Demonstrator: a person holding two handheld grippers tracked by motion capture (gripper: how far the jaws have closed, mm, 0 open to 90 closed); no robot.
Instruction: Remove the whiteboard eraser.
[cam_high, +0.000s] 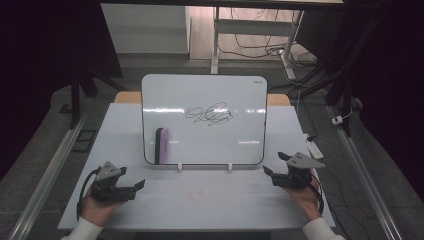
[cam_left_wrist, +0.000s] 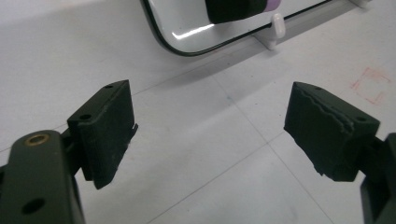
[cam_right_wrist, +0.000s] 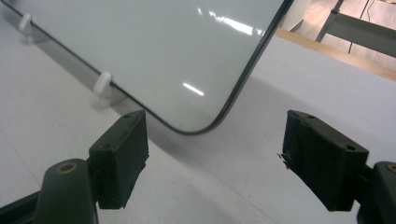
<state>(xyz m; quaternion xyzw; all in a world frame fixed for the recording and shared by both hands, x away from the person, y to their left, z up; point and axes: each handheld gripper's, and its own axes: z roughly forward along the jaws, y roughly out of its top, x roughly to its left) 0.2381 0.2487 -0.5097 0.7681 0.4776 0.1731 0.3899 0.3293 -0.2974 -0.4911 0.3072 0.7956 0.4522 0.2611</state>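
Two grippers rest low at the near edge of the bench (cam_high: 200, 205), one in each of the person's hands, white sleeve cuffs showing at the bottom of the high view. The left gripper (cam_high: 134, 187) sits at the near left with its jaws spread wide and nothing between them; in the left gripper view the left gripper (cam_left_wrist: 210, 135) frames bare white surface crossed by thin seam lines, with a faint red square mark (cam_left_wrist: 371, 84) off to one side. The right gripper (cam_high: 275, 170) sits at the near right, jaws likewise wide apart and empty; in the right gripper view the right gripper (cam_right_wrist: 215, 154) points at the lower corner of the whiteboard (cam_right_wrist: 154, 51). Just beyond both grippers the whiteboard (cam_high: 205, 145) stands upright on small white feet (cam_high: 179, 167) across the middle of the bench, black-rimmed, with a black scribble (cam_high: 210, 114) on its upper middle. An eraser (cam_high: 160, 145), black with a purple side, clings upright to the board's lower left. The bench top is pale and glossy, over a wooden edge. Behind it lie grey floor, metal rails at either side, loose cables (cam_high: 265, 50), a white table leg (cam_high: 216, 40) and dark curtains.
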